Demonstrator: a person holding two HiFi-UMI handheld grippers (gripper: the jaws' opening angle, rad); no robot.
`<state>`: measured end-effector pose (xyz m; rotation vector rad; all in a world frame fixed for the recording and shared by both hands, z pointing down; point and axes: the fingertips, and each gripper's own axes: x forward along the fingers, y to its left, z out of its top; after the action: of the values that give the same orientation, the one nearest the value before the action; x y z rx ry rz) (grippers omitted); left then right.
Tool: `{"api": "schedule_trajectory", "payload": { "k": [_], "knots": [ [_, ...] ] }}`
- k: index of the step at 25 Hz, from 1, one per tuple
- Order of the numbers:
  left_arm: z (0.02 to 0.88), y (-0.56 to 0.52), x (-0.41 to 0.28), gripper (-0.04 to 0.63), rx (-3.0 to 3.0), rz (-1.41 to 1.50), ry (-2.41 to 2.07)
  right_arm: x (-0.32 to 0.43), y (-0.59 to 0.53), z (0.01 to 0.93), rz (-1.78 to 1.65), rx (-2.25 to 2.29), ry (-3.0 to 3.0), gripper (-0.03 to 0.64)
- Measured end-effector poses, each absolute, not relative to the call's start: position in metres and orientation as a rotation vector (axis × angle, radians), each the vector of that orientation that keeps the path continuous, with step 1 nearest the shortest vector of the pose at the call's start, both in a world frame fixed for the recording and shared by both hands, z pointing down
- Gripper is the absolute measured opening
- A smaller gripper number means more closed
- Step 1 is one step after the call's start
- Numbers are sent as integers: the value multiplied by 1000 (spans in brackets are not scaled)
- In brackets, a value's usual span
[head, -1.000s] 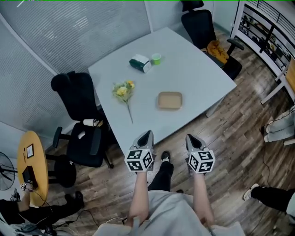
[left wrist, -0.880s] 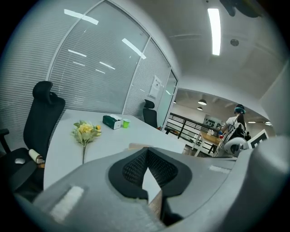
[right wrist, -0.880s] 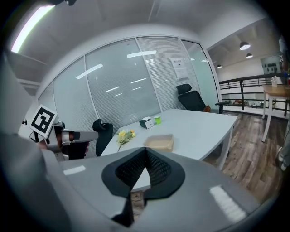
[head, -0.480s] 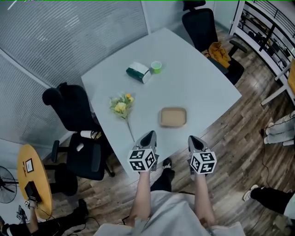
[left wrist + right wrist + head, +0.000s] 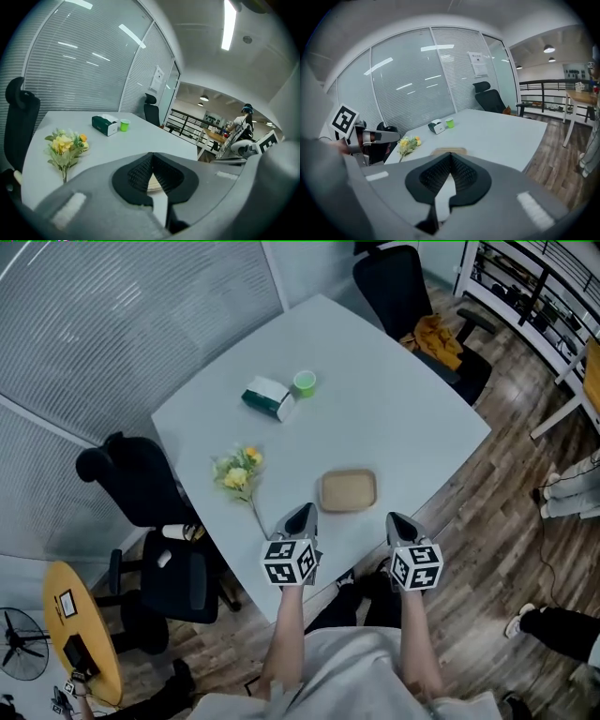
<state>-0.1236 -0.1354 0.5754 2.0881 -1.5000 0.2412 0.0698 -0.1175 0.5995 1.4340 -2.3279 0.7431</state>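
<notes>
— At the near edge of the table (image 5: 403, 418), what do we log?
— Left gripper (image 5: 300, 513): jaws pressed together, nothing between. Right gripper (image 5: 395, 519): likewise.
— And ahead of us?
— Tan tray (image 5: 348, 490), flat on the table, just beyond both tips, between them. Flower bunch (image 5: 236, 472) to its left; tissue box (image 5: 266, 397) and green cup (image 5: 304, 382) farther back, side by side.

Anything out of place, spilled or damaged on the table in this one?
Nothing spilled or broken. Only the bunch of yellow flowers lies flat on the white table, stem toward the person; the small green cup stands upright.
</notes>
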Motion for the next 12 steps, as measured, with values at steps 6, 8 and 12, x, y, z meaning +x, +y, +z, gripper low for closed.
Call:
{"api": "schedule_trajectory", "payload": {
  "k": [6,8,12],
  "knots": [
    [607,-144,-109,6,2027,316,-1501,89,-127,626,805,1458,-2270,5],
    [616,-151,-105,6,2010,333,-1499,91,-135,633,818,1454,-2261,5],
    [629,-163,-104,6,1976,355,-1511,90,-148,641,829,1422,-2263,5]
  ]
}}
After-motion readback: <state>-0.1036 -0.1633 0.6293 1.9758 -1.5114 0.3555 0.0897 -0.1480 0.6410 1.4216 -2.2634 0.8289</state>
